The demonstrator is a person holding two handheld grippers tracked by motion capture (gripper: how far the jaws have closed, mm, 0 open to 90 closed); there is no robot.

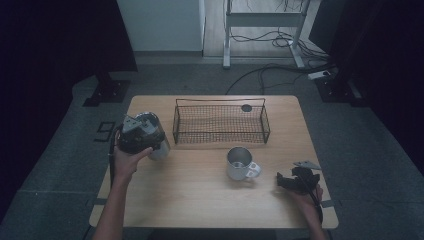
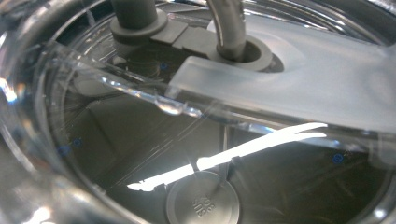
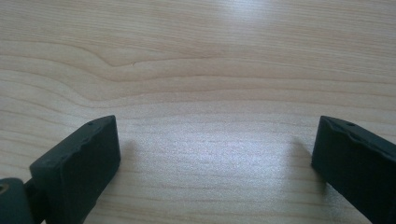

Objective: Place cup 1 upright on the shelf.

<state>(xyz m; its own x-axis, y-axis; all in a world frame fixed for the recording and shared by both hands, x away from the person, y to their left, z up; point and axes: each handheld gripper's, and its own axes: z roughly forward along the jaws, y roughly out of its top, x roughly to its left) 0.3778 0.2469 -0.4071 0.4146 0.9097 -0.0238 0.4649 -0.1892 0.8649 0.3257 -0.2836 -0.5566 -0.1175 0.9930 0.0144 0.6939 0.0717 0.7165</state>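
A clear tumbler [image 1: 157, 141] with a frosted lid [image 2: 303, 79] stands at the table's left side. A grey straw [image 2: 229, 28] passes through the lid beside a grey stopper [image 2: 135, 18]. My left gripper [image 1: 141, 136] is pressed right against this tumbler, held in a hand; its jaws are hidden. A metal mug [image 1: 239, 162] with a side handle stands upright near the table's middle. To its right, low over bare wood, my right gripper [image 1: 286, 181] [image 3: 215, 158] is open with nothing between its fingers [image 3: 79, 168].
A dark wire basket [image 1: 220, 123] sits at the back middle of the wooden table [image 1: 200, 200]. A small dark round spot [image 1: 246, 107] lies behind it. Cables and a desk frame [image 1: 265, 20] are on the floor beyond.
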